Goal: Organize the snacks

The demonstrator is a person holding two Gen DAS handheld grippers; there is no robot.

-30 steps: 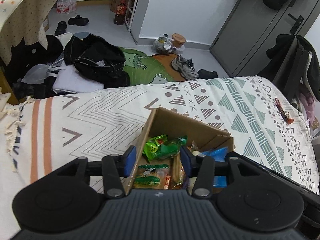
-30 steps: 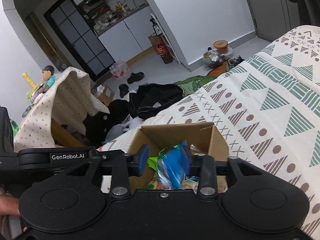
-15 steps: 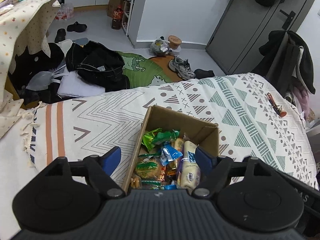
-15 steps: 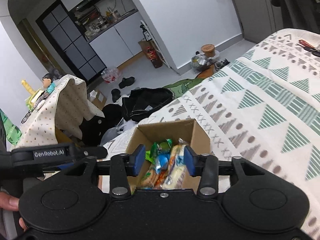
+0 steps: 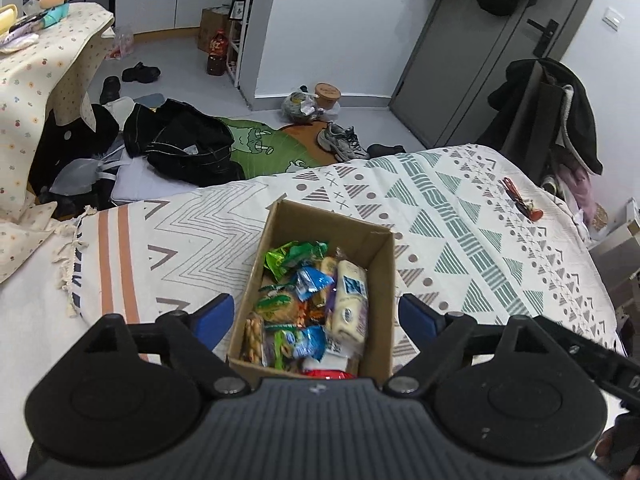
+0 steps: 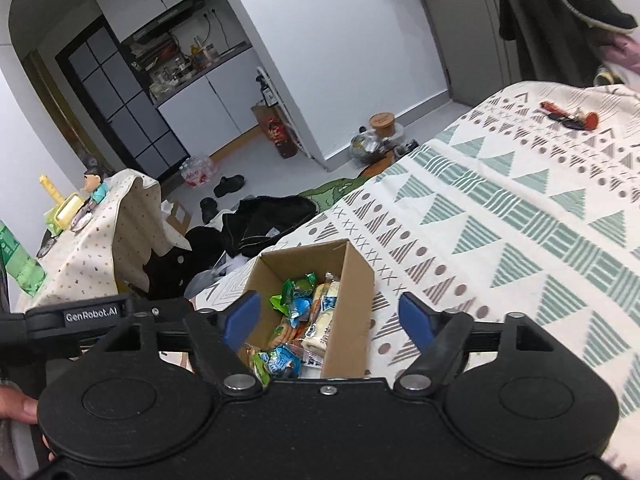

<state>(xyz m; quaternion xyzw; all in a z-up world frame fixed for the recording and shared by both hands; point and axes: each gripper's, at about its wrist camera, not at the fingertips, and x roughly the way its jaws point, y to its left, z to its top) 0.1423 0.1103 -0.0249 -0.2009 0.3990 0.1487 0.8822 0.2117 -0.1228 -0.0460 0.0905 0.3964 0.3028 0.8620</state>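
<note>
An open cardboard box (image 5: 382, 280) (image 6: 354, 304) stands on the patterned bedspread, filled with several wrapped snacks: a green packet (image 5: 294, 254), a blue packet (image 5: 312, 282) (image 6: 280, 362), a pale long pack (image 5: 350, 304) (image 6: 322, 322) and biscuits (image 5: 278, 308). My left gripper (image 5: 316, 314) hangs above the box's near end, open, its blue pads spread wider than the box, nothing between them. My right gripper (image 6: 330, 316) is also open and empty above the box.
The bedspread (image 5: 460, 240) (image 6: 520, 216) stretches right and left of the box. A red-handled bunch of keys (image 5: 520, 200) (image 6: 568, 116) lies near the far right edge. Clothes, shoes and a green mat (image 5: 256, 152) litter the floor beyond the bed. A cloth-covered table (image 5: 40, 80) stands at left.
Both grippers have risen and drawn back from the box and opened wide. The blue packet that the right gripper held a second ago now lies in the box.
</note>
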